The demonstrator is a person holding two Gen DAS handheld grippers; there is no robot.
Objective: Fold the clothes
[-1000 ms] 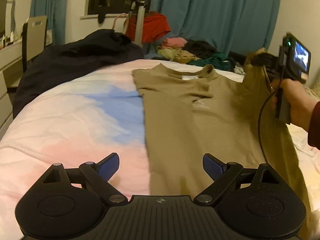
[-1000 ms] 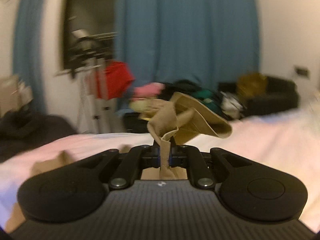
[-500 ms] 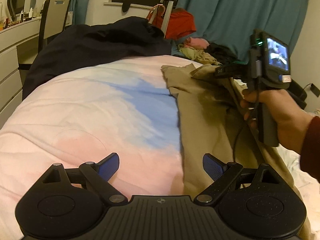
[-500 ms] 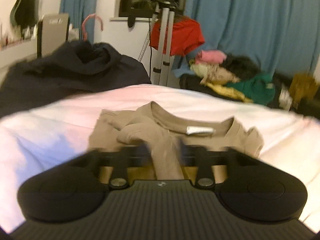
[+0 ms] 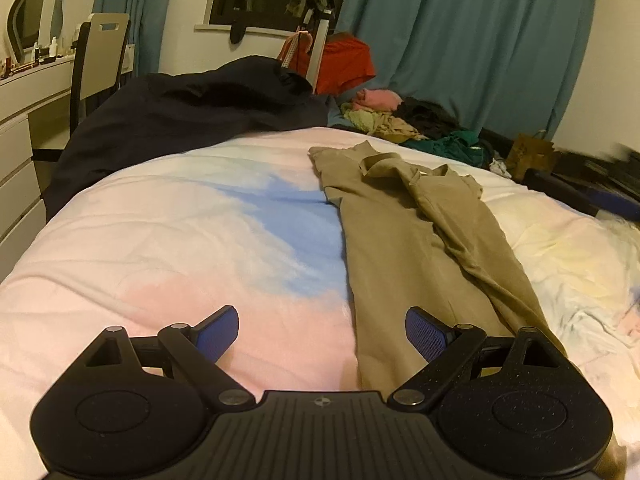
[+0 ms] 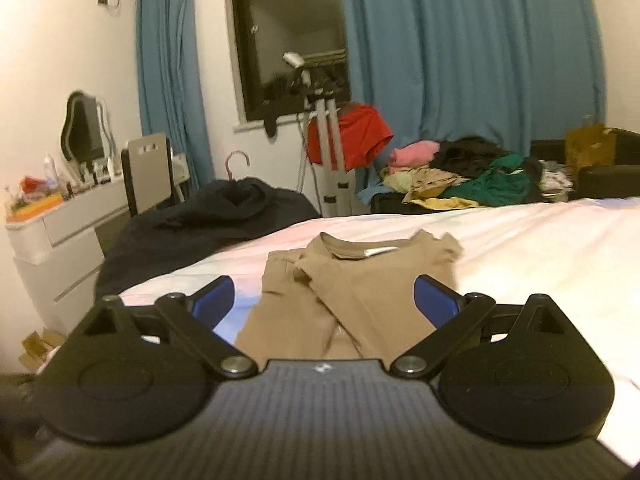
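Right wrist view shows the right gripper (image 6: 324, 300) opening wide, having let go of the tan shirt (image 6: 352, 296), whose side now lies folded over.

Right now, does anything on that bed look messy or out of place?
The tan shirt is only half tidy: one side is folded over the middle in a rumpled ridge, and the sleeve near the collar is bunched. A dark blanket lies heaped at the far end of the bed. Nothing looks spilled or damaged.
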